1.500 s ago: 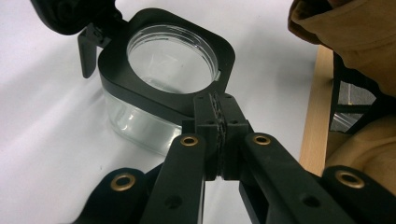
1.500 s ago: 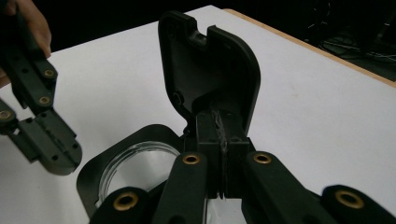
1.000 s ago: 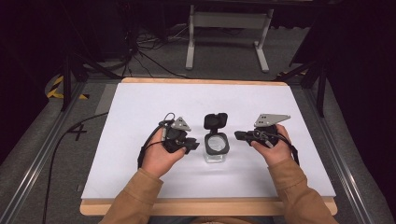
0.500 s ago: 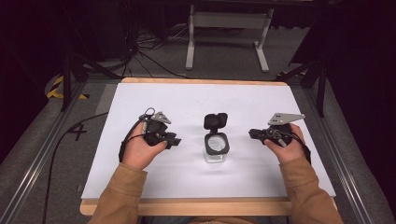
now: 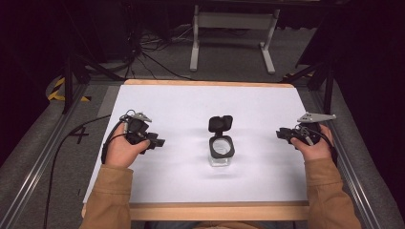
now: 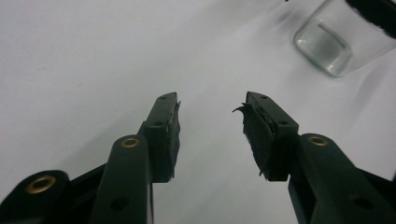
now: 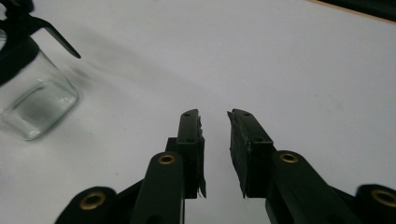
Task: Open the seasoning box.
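A: My left tongs (image 5: 157, 141) stand about half open with nothing between the pads; the jaws have just been opening. In the left gripper view they point over bare white table (image 6: 93, 56), and the glass jar (image 6: 329, 44) sits off at the upper right, well apart

B: And your right?

A: The right tongs (image 5: 282, 135) are parted by a narrower gap, also empty, and they too have just been opening. They sit out near the right edge of the table, with the jar far to their left in the right gripper view

B: Where exactly is the jar?

A: Upright at the middle of the table (image 5: 181, 100), between my two hands. Its black flip lid (image 5: 220, 124) is swung open and stands up behind the mouth

B: How will it handle?

A: I judge it rigid, smooth and breakable, so slippery under the pads and unforgiving if it tips. I'd take it across the flat glass walls low on the body, and leave the hinged lid alone, since it looks like it would swing rather than bear a grip
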A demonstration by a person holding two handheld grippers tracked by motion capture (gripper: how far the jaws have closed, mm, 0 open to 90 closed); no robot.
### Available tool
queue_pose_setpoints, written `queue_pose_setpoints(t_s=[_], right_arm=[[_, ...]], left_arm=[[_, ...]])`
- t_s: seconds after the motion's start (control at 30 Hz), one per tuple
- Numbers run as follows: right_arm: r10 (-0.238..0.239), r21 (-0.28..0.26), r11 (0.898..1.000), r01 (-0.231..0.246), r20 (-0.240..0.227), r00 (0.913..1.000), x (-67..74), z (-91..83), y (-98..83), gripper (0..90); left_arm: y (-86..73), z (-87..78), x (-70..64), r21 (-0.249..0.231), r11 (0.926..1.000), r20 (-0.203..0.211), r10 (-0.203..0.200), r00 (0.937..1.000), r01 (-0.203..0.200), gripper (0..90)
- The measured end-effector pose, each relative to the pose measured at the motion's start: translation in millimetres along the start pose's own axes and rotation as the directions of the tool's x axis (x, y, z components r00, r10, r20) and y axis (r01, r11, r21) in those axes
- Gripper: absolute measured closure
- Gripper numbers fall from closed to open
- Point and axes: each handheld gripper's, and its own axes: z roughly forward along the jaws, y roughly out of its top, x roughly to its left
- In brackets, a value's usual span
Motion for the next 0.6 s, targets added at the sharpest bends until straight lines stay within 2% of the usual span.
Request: queue_pose_setpoints(t_s=[0.1, 0.27, 0.37, 0.4, 0.43, 0.53, 0.6], right_arm=[[0.030, 0.014, 0.999, -0.030, 0.013, 0.9995, -9.1, 1.7, -6.0, 71.6], [0.063, 0.030, 0.997, -0.064, 0.035, 0.9974, -22.5, 6.3, -15.8, 67.1], [0.074, 0.033, 0.997, -0.075, 0.039, 0.9965, -29.2, 10.8, -21.3, 63.1], [0.079, 0.037, 0.996, -0.080, 0.042, 0.9960, -30.8, 12.3, -23.0, 62.1], [0.075, 0.039, 0.996, -0.077, 0.046, 0.9961, -32.3, 13.7, -24.4, 61.5], [0.069, 0.056, 0.996, -0.073, 0.063, 0.9956, -36.6, 19.2, -29.8, 58.6], [0.061, 0.069, 0.995, -0.066, 0.072, 0.9956, -39.0, 23.3, -33.4, 57.2]], left_arm=[[-6.6, 0.3, 10.4, -0.004, 0.9992, -0.009, -0.039, 0.9992, 0.039, 54.7], [-13.9, 5.1, 22.0, -0.010, 0.9976, -0.032, -0.069, 0.9971, 0.069, 51.8], [-15.6, 11.4, 25.5, -0.024, 0.9987, -0.103, -0.048, 0.9935, 0.045, 46.2], [-15.8, 12.9, 25.6, -0.018, 0.9987, -0.111, -0.050, 0.9926, 0.048, 45.4], [-15.9, 14.9, 26.7, -0.010, 0.9992, -0.114, -0.041, 0.9926, 0.040, 45.6], [-18.0, 22.0, 28.2, -0.006, 0.9986, -0.097, -0.052, 0.9939, 0.052, 44.5], [-19.8, 25.2, 30.6, -0.002, 0.9987, -0.102, -0.050, 0.9935, 0.050, 43.8]])
